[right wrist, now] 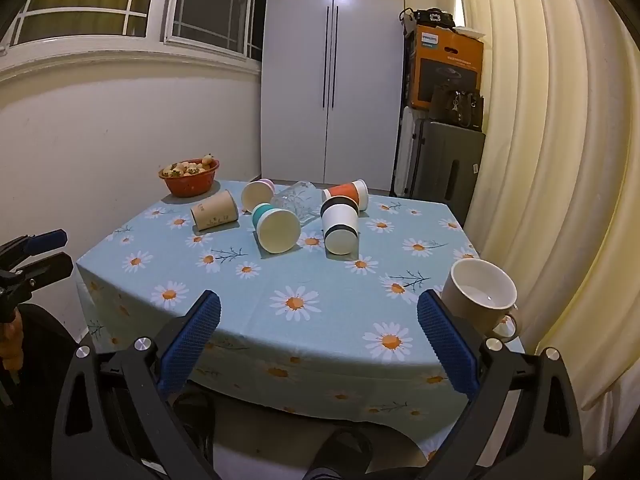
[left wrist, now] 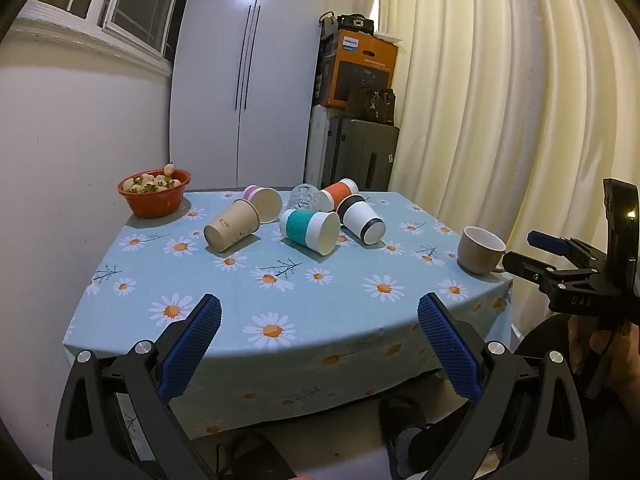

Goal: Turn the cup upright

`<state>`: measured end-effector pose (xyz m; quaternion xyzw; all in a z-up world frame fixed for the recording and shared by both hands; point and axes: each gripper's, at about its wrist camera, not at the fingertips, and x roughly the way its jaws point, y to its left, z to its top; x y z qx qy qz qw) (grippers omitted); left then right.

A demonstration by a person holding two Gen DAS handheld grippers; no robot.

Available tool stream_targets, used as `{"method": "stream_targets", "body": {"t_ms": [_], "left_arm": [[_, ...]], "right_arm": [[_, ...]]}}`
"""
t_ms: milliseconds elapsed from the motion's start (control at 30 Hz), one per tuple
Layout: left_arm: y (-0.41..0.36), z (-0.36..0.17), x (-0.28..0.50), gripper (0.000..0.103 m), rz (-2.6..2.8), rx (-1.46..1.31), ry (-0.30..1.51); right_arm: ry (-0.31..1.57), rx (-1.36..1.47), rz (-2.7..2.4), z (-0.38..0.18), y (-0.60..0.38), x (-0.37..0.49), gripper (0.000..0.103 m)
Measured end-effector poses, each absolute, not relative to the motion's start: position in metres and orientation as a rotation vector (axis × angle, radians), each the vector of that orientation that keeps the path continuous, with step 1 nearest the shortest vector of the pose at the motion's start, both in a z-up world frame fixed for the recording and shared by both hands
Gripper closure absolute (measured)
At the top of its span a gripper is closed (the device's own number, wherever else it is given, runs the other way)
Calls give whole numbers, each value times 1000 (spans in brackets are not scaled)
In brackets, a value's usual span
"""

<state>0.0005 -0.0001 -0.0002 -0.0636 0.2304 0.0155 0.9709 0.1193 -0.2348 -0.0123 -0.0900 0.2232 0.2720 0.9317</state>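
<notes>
Both grippers hang at the near edge of the table [left wrist: 404,204], jaws spread wide and empty: the left gripper [left wrist: 319,330] toward the near left, the right gripper [right wrist: 319,330] near right, close beside the mug [right wrist: 482,298].

The cups lie on their sides in a cluster at the far middle of the daisy cloth [left wrist: 280,312]; which one comes first I cannot tell. The kraft cup [left wrist: 232,226] lies far left with its base toward the camera; the teal cup [left wrist: 310,230] in the middle shows its open mouth; the black-banded cup [left wrist: 362,218] lies to its right; behind are the orange cup [left wrist: 338,194], a pink-edged cup [left wrist: 262,202] and a clear glass [left wrist: 304,196].

The paper cups look light and thin-walled, so a hard pinch would likely crush them; the banded sleeve at mid-body seems the best hold, being ribbed and stiffer than the rim. They are tapered cones and may roll if nudged. The glass is probably heavier, slick and breakable; a gentle grip across its wall would suit.

The mug already stands upright, glazed and handled; a red bowl [left wrist: 154,194] of pale fruit sits far left.
</notes>
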Motion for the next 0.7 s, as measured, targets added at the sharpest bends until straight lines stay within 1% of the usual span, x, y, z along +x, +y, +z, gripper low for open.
{"method": "stream_targets", "body": {"t_ms": [700], "left_arm": [[0, -3, 6, 7, 32, -123, 464]], "right_arm": [[457, -188, 550, -11, -235, 119, 5]]}}
